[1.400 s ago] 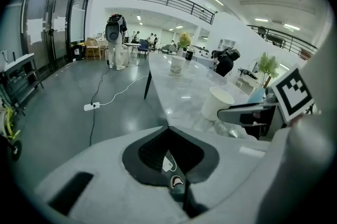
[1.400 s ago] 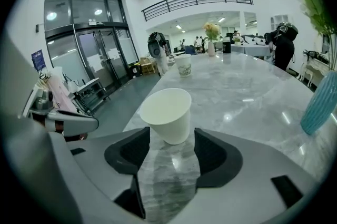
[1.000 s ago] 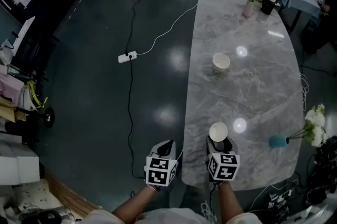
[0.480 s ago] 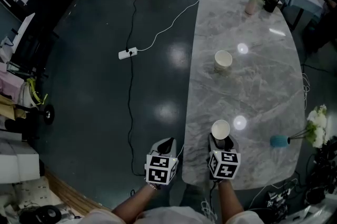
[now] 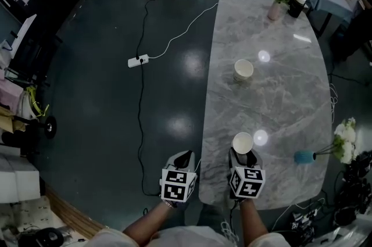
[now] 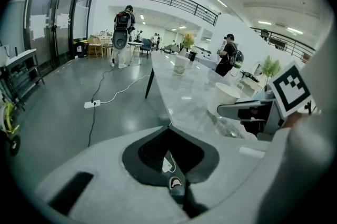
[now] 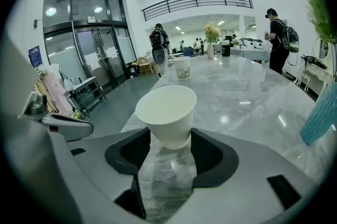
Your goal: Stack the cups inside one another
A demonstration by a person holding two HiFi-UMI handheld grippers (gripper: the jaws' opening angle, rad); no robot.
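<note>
Two plain white cups: far cup [image 5: 243, 70] at frame centre on marble counter [image 5: 290, 95]; near cup [image 5: 242, 143], lower centre, clamped in right gripper [image 5: 242, 154] fingers [image 7: 129, 152]; left gripper [image 5: 184, 158] fingers [image 6: 152, 152] together.

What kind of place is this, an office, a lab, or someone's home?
Probably a big open office hall or lobby, not a home: a long marble table on a polished dark floor, glass entrance doors, and a railed upper balcony.
</note>
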